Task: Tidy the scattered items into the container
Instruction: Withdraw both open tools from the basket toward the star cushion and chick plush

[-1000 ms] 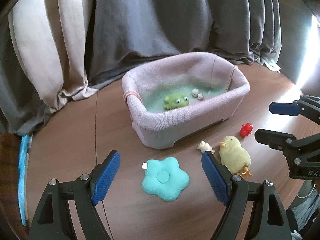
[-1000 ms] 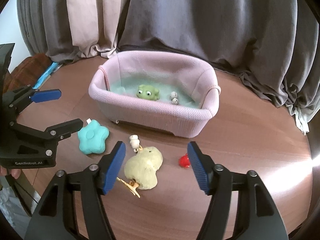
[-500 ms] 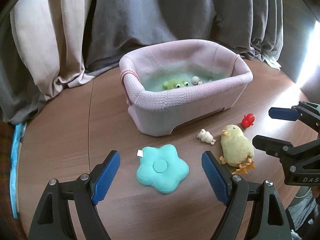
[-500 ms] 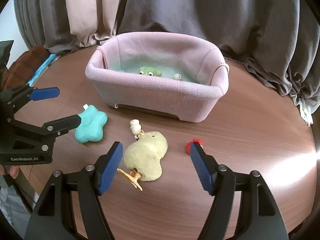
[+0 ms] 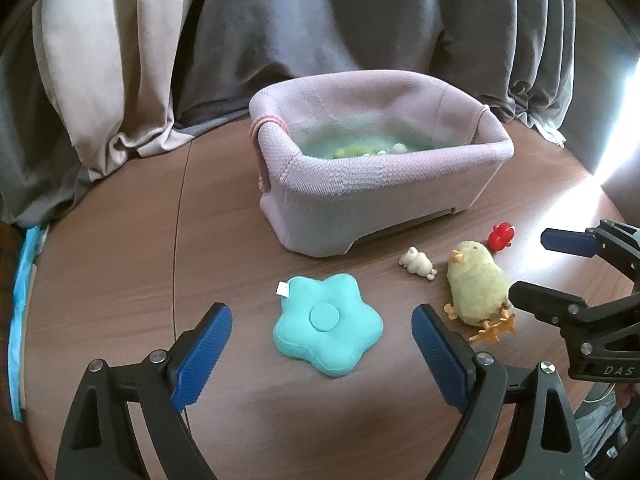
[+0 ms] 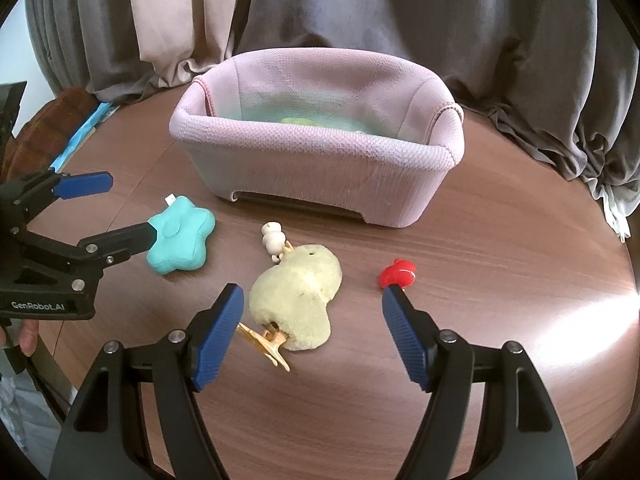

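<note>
- The pink knitted container (image 5: 384, 184) sits on the brown counter (image 5: 120, 264) at upper centre of both views, in front of grey curtains (image 5: 360, 20). Over its rim only the top of a green toy (image 5: 352, 151) and a small pale bit beside it show, on a pale teal lining.
- In front of it, in the left wrist view, a teal star-shaped cushion (image 5: 328, 326) lies flat at lower centre, a white tag at its upper left corner.
- To the right of the cushion lie a small cream figure (image 5: 418, 263), then a yellow-green plush chick (image 5: 476, 288) with orange feet, and further right a small red toy (image 5: 501, 235) near the container's corner. The figure lies just beside the chick's beak.
- The left claw (image 5: 322, 354) is spread wide on either side of the cushion, blue pads clear of it; its jaws have just been widening.
- The right claw (image 6: 310, 340) is also agape, the chick between its fingers but untouched; its jaws have been spreading a little too. The red toy (image 6: 397, 275) lies just past the tip of its right pad.
- In the right wrist view the left claw enters from the left edge, one finger crossing in front of the cushion (image 6: 180, 244).
</note>
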A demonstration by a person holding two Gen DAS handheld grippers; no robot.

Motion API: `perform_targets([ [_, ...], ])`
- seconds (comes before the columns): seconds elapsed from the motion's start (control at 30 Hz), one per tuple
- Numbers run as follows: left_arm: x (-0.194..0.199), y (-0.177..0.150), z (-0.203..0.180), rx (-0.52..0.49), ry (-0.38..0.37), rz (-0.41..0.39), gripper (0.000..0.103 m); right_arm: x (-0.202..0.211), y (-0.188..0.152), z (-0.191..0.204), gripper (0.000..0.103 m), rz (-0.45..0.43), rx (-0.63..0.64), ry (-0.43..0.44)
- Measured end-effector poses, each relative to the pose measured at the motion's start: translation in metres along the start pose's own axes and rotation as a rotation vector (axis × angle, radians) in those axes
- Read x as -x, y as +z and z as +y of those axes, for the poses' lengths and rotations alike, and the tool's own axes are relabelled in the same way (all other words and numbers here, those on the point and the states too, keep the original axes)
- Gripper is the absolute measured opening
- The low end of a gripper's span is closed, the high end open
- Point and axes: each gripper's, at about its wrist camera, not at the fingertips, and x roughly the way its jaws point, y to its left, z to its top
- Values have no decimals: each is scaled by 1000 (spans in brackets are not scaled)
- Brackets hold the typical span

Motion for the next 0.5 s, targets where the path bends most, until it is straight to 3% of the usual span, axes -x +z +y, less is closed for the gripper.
perform_targets([
  [0.5, -15, -11, 6, 12, 9, 31, 89, -8, -5, 6, 70, 13, 3, 7],
])
